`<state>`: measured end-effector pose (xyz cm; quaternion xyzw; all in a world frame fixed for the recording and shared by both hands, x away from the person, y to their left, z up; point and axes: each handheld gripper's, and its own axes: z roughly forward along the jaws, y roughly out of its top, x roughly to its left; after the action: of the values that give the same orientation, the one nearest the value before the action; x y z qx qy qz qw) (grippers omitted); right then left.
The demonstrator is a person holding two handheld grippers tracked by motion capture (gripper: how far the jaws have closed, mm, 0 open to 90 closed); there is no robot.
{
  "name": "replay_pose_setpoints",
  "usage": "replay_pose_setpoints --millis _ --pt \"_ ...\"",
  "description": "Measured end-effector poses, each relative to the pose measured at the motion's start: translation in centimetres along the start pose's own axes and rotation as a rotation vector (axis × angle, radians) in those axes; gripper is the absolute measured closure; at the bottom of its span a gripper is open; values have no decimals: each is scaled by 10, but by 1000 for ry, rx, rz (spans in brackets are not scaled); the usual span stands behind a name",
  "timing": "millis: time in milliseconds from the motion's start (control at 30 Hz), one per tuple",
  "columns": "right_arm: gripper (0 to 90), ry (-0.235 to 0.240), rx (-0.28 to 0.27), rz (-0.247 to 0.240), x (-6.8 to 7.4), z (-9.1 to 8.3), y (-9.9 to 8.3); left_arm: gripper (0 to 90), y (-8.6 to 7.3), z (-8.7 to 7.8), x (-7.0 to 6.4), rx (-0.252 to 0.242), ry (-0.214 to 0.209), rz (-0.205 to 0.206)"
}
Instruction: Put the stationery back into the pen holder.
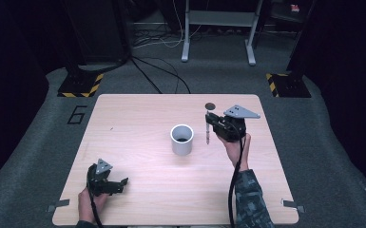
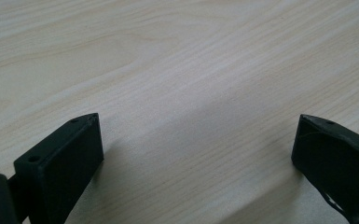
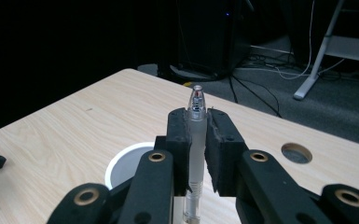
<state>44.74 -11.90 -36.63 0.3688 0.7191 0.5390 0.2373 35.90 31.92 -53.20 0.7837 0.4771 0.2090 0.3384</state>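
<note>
We judge the pen (image 1: 207,128), clamped upright in the right gripper (image 1: 215,124) at 3 o'clock of the white cup (image 1: 182,139), needs centring over the rim before lowering; the left gripper (image 1: 116,185), jaws spread empty, rests on the counter (image 1: 138,118).

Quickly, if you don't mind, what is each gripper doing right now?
Left gripper: open, holding nothing, low over the table.
Right gripper: closed on a pen, beside the white cup.

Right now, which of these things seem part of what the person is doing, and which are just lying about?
Likely part of the job:
right tongs, shut on a clear pen
white cup, beside the pen
left tongs, open, low over the table

Just there:
round hole in the tabletop
cables on the floor
</note>
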Motion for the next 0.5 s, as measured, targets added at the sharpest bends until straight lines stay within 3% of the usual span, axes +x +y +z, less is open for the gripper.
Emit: replay_pose_setpoints --millis 500 --pt "800 16 -20 -31 7 9 23 19 0 0 0 0 0 0"
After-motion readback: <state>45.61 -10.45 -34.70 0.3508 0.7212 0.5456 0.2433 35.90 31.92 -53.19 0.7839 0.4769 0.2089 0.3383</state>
